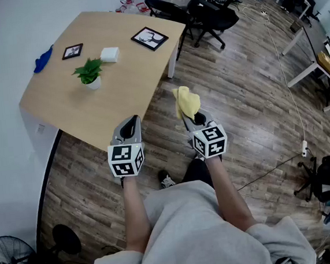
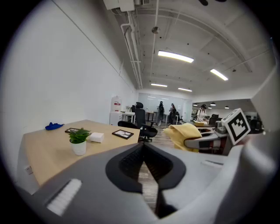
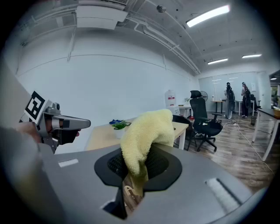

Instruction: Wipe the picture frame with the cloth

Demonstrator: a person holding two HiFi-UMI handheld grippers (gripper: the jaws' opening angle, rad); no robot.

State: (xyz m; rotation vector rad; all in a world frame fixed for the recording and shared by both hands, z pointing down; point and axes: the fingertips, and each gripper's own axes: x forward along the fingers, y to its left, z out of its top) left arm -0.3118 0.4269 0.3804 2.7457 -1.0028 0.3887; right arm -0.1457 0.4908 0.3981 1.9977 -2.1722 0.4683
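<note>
the right gripper [image 1: 196,117] has its jaws clamped on a crumpled yellow terry cloth [image 1: 186,101], which stands up above them over the wood-plank floor [image 1: 250,109]. the left gripper [image 1: 130,123] is beside it at the near edge of the light wooden table [image 1: 121,98], jaws pressed together with nothing between them. on the table lie a larger black picture frame [image 1: 149,37] near the far corner and a smaller black picture frame [image 1: 72,51] close to a blue object [image 1: 43,59]. a small potted green plant [image 1: 90,73] and a white box [image 1: 110,54] stand between the frames.
</note>
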